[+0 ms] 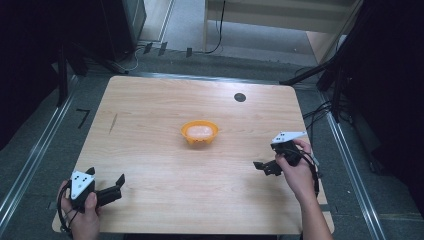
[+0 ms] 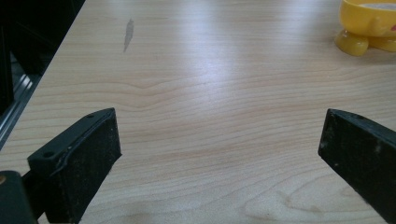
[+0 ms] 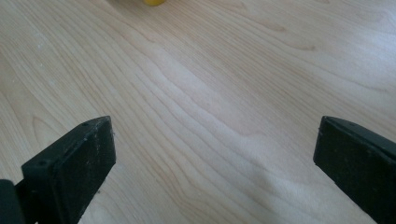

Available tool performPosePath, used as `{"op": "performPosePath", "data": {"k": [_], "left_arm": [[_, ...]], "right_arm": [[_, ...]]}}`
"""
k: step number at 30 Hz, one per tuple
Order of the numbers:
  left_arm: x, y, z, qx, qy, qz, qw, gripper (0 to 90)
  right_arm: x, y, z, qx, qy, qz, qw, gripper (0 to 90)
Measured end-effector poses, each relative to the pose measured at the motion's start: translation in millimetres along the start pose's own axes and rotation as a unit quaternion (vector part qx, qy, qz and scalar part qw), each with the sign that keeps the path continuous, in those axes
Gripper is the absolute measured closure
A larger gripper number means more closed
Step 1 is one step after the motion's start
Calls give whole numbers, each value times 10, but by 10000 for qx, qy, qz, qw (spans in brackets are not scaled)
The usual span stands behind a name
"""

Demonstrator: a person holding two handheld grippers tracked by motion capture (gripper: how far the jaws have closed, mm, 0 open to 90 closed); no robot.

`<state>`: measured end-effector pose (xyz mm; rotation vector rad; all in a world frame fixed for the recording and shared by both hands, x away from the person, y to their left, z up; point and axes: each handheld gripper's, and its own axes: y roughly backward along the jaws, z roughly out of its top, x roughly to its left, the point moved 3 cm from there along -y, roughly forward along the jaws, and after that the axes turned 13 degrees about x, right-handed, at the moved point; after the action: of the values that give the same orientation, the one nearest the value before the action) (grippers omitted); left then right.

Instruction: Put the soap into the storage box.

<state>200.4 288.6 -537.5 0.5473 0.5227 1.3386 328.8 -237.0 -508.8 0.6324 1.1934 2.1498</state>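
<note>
Right gripper (image 1: pixel 261 165) jaws wide, empty, well apart from orange bowl (image 1: pixel 199 132); left gripper (image 1: pixel 120 181) likewise wide, empty. Best approached low over surface (image 1: pixel 150 115), straddling bowl rim squarely before closing.

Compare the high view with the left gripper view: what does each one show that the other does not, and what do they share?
High view alone: the right tool in a hand, a black round spot near the far table edge, and the grey floor.
Left gripper view alone: the yellow bowl's rounded feet.
Shared: the left tool, jaws wide apart, the wooden table, a dark streak and the yellow bowl.
</note>
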Motion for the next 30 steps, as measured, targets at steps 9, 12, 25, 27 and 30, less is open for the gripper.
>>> {"op": "performPosePath", "data": {"k": [9,12,25,27,30], "left_arm": [[-4,0,0,-4,-24,6,10000,0],[-2,0,0,0,-14,6,10000,0],[-7,0,0,3,-33,40,10000,0],[-6,0,0,9,-31,35,10000,0],[-7,0,0,14,-37,42,10000,0]], "right_arm": [[-23,9,-294,-161,-165,-20,9997,0],[-38,31,-383,-233,-208,-36,9995,0],[-81,135,-760,-596,-505,-121,9969,0],[-82,143,-800,-656,-540,-139,9963,0],[-79,150,-879,-723,-540,-168,9958,0]]}}
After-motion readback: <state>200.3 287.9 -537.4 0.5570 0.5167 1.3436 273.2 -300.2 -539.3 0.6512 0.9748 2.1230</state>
